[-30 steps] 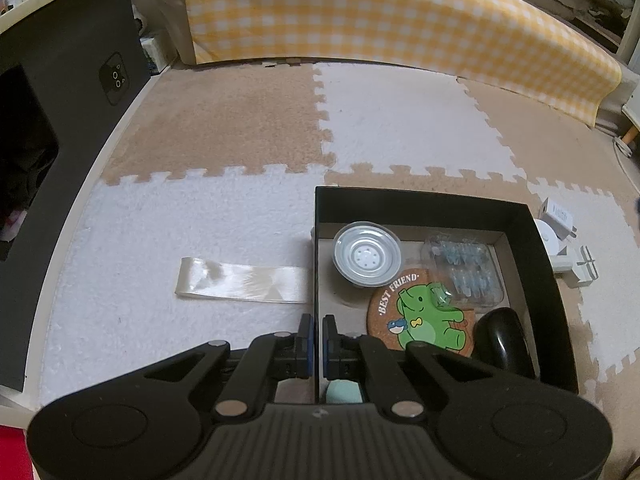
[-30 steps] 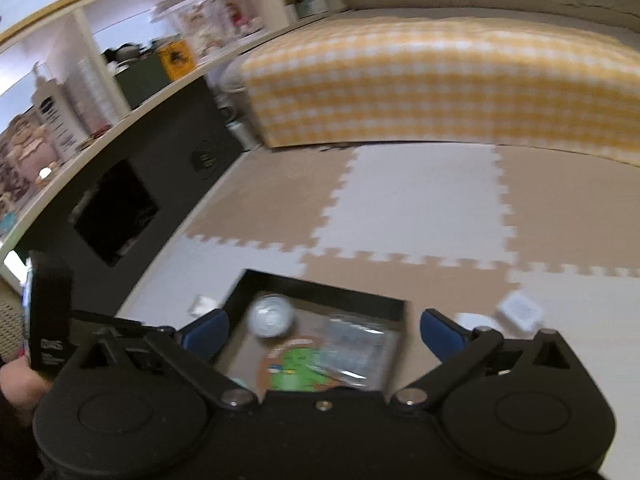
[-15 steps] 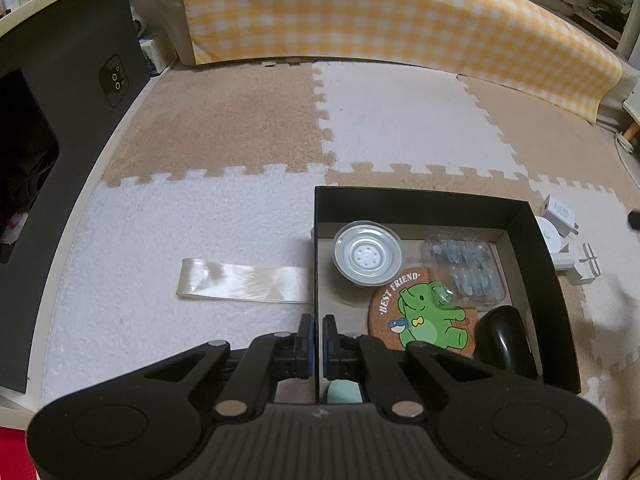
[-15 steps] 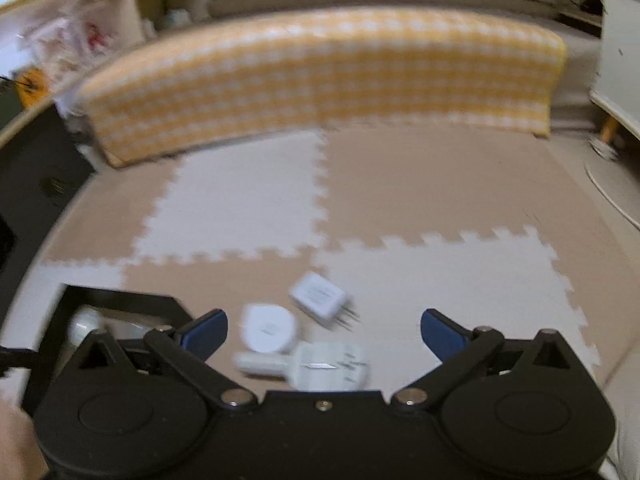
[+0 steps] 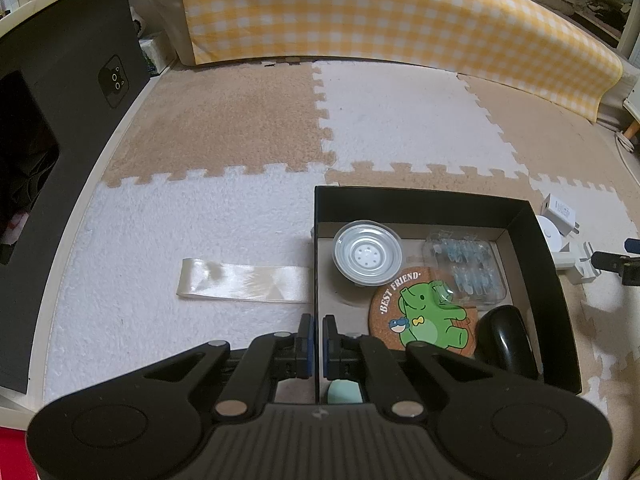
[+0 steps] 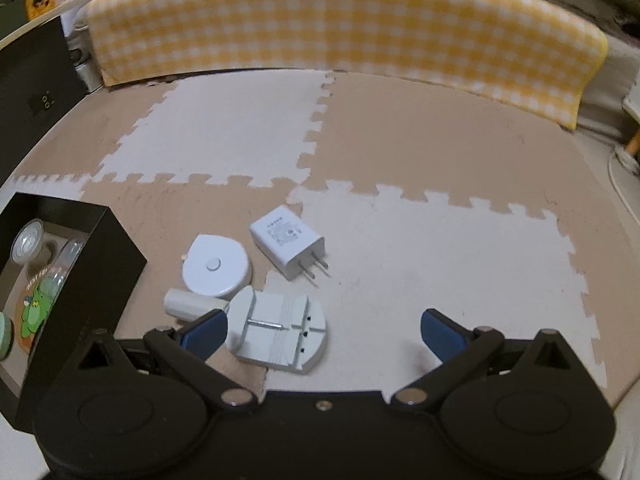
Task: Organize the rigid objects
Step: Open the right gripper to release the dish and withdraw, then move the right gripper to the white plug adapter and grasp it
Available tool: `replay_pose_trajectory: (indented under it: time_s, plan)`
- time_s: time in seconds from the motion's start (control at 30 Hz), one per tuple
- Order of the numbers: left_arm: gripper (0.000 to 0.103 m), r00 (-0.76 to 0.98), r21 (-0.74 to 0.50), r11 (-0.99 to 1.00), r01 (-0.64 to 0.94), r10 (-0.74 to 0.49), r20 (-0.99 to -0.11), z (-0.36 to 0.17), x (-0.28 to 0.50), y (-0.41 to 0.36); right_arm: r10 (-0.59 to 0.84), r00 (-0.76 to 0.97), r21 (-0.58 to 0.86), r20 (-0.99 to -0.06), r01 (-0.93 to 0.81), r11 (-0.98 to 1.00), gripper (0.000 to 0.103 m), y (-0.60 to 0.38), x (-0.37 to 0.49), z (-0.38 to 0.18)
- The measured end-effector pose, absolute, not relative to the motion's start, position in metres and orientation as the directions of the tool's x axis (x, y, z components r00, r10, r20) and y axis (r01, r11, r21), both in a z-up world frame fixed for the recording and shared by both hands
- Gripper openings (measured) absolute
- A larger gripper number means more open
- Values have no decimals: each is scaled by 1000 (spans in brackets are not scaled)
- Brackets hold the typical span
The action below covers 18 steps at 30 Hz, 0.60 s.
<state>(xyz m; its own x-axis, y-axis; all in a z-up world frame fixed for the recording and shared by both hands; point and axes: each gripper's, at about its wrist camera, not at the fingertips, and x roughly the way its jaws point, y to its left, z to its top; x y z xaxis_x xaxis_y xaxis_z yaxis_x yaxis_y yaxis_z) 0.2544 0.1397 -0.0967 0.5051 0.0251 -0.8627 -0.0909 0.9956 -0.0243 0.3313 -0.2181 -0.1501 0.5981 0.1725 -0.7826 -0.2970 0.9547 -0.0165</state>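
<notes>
I hold the left gripper [image 5: 316, 338] with its jaws pressed together on the left wall of the black box [image 5: 536, 280], pinching that wall and steadying the box on the floor mat [image 5: 248, 132]. My right gripper [image 6: 323, 330] hangs with jaws spread wide and empty over the loose white items just right of the box. I judge the step in hand to be the pickup of one of these for packing. Nearest the fingers lies the white slotted tool [image 6: 276, 336], its left edge beside the left finger; the next move calls for shifting left to centre on it, lowering, then closing. Just beyond it lie a short white cylinder [image 6: 188, 304], a round white puck [image 6: 216, 266] and a white plug adapter [image 6: 286, 242] whose printed label is too small to read. Inside the box, near to far, sit a black mouse [image 5: 506, 342], a cork coaster [image 5: 424, 316] printed "BEST FRIEND" with a green elephant, a clear blister tray [image 5: 466, 270] and a round clear lid [image 5: 367, 254].
</notes>
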Motion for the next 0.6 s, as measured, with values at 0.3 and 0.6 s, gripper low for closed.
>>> replay_pose_trajectory:
  time_s: [0.3,0.6]
  plan:
    - [3,505,-24,996,-91,25,-863,-97,254,140,182,568,-42,-802,-358,933,103,-204,334,-159]
    - [3,504,-26,995,-92,24,-863,-97,255,140,210,511,-12,-834,-397,918,85,-194,341,-172]
